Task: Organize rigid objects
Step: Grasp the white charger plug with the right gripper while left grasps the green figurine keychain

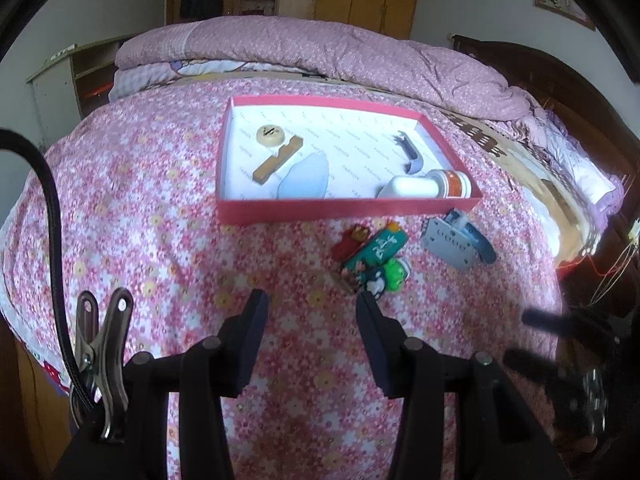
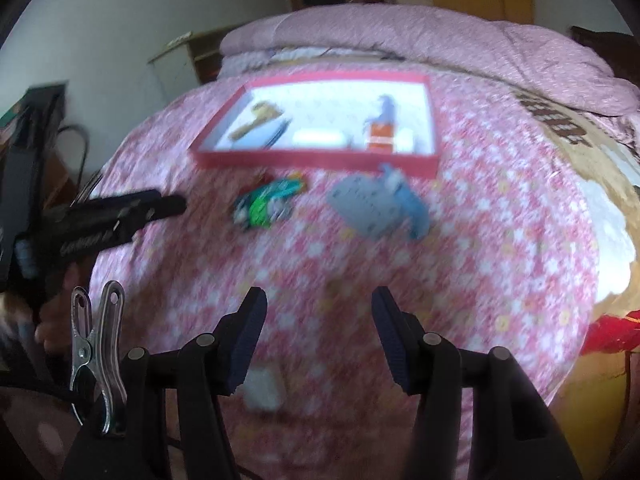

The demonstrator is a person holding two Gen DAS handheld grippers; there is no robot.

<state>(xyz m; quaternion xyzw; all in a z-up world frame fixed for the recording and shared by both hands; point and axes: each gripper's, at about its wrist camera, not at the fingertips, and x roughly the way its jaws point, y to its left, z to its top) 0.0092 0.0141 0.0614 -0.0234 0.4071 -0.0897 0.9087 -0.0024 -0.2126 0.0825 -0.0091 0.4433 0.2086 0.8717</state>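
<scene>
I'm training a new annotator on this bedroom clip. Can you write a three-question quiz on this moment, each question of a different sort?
1. True or false: the grey metal caster already lies inside the red box.
2. Multiple choice: what lies just in front of the box, left of the caster? A) a heap of small colourful toys B) a glass bottle C) a folded towel
3. Short answer: is anything between the fingers of the left gripper or the right gripper?

Key: 1 false, it lies on the flowered bedspread outside the box. 2 A. 3 No, both are open and empty.
</scene>
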